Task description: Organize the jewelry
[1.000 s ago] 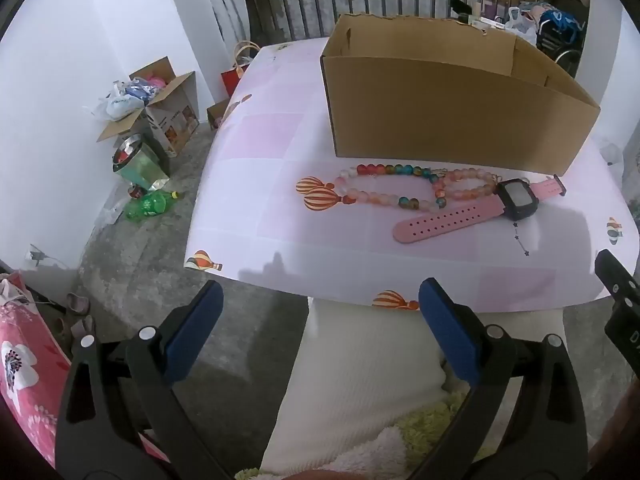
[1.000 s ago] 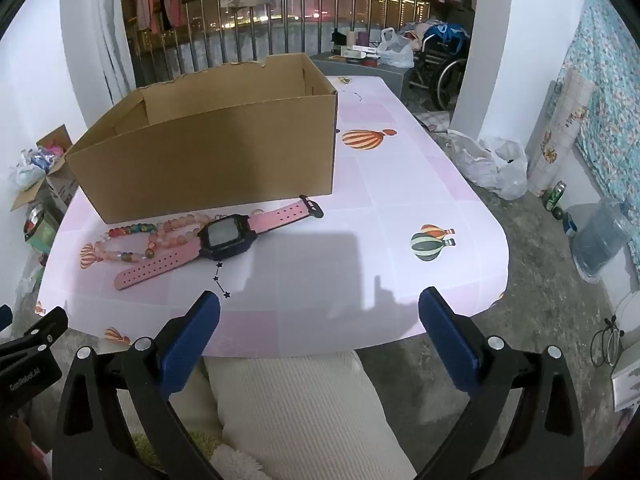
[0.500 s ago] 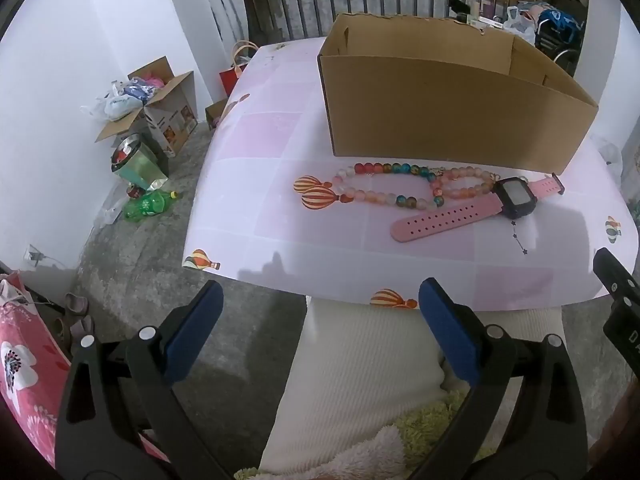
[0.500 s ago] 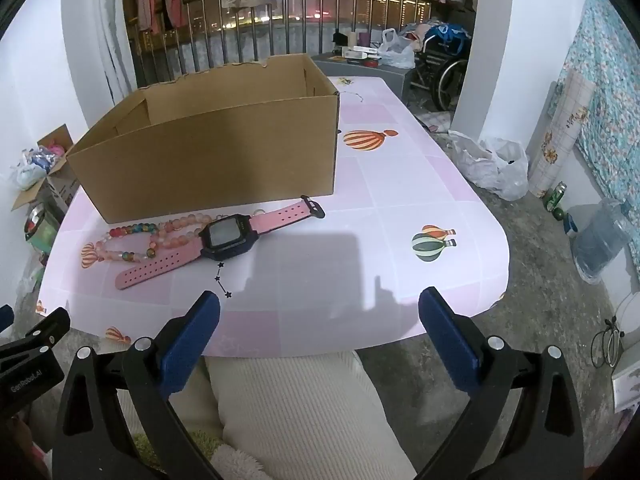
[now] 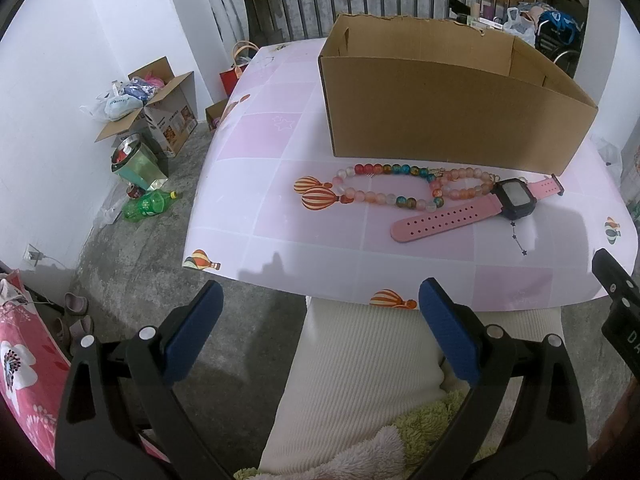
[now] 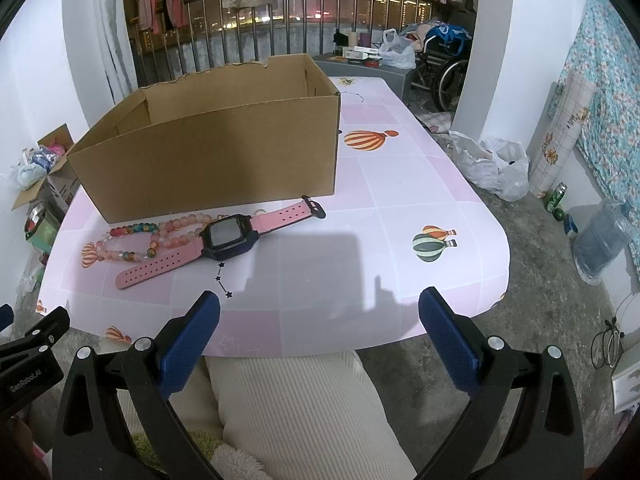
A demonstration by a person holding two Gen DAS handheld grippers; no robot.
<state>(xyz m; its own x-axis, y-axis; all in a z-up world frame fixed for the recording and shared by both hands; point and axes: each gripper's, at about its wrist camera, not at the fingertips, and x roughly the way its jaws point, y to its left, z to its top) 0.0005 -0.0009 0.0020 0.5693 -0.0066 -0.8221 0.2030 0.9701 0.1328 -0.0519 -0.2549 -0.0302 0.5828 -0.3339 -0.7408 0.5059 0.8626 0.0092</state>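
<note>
A pink-strapped watch (image 5: pixel 476 208) (image 6: pixel 224 238) with a dark square face lies flat on the pink table (image 5: pixel 280 208) (image 6: pixel 380 216). Beside it lies a string of coloured beads (image 5: pixel 384 186) (image 6: pixel 140 236), one end under the watch strap. Both rest just in front of an open brown cardboard box (image 5: pixel 448 104) (image 6: pixel 216 148). My left gripper (image 5: pixel 320 300) hangs open below the table's near edge, nothing between its blue pads. My right gripper (image 6: pixel 320 312) is likewise open and empty, short of the table edge.
A person's cream ribbed knee (image 5: pixel 368 368) (image 6: pixel 304 408) sits under both grippers. On the floor to the left stand an open carton of bags (image 5: pixel 156 96), a green bottle (image 5: pixel 148 204) and a tin. To the right lie white plastic bags (image 6: pixel 492 164), a water jug (image 6: pixel 600 240) and a wheelchair (image 6: pixel 444 64).
Both views have shifted only slightly; the table and box sit a touch differently in frame. Watch, beads and box have not moved. Both grippers stay open.
</note>
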